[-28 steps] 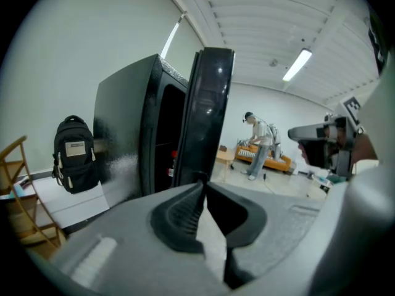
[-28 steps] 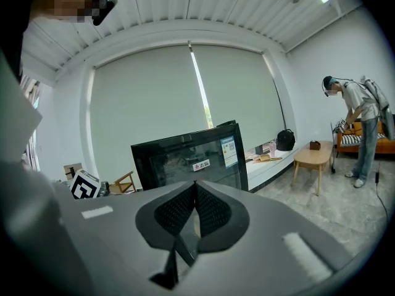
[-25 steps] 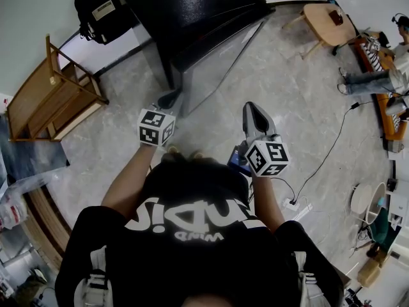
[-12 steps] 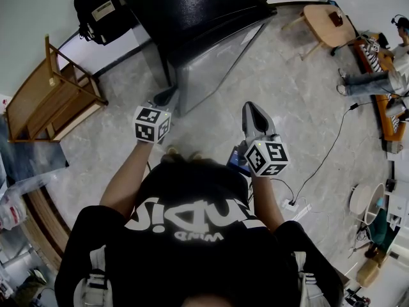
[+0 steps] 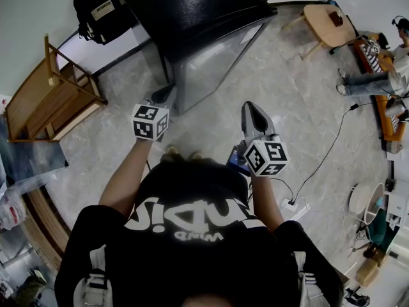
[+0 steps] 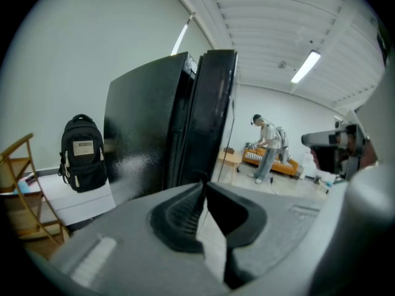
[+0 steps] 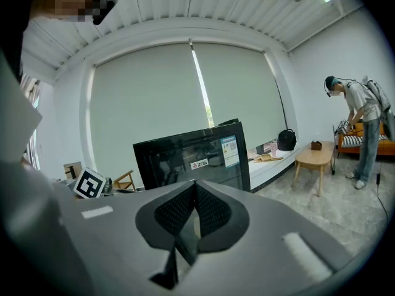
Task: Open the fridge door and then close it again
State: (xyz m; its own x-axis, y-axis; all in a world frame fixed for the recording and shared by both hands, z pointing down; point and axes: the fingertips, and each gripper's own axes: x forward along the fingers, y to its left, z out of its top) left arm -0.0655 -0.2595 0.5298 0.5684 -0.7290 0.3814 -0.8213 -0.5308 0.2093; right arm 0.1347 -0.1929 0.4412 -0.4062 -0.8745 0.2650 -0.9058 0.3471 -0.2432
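The black fridge [image 5: 192,11] stands at the top of the head view, its glass door [image 5: 214,59] lying almost flat against the body. In the left gripper view a thin dark gap shows between the door [image 6: 215,113] and the fridge body [image 6: 142,134]. My left gripper [image 5: 167,94] is shut with nothing between its jaws, its tips close to the door's left edge; contact cannot be told. My right gripper [image 5: 250,109] is shut and empty, held out in front of the door [image 7: 191,156] and apart from it.
A black backpack [image 5: 99,8] leans on the wall left of the fridge. A wooden rack [image 5: 54,91] stands at the left and a small wooden table [image 5: 326,21] at the upper right. A person [image 5: 383,69] bends over by an orange sofa. A cable and power strip [image 5: 297,204] lie on the floor to my right.
The fridge door has swung in closer to the body. My left gripper has shifted slightly left and up along the door's edge. The right gripper has stayed put.
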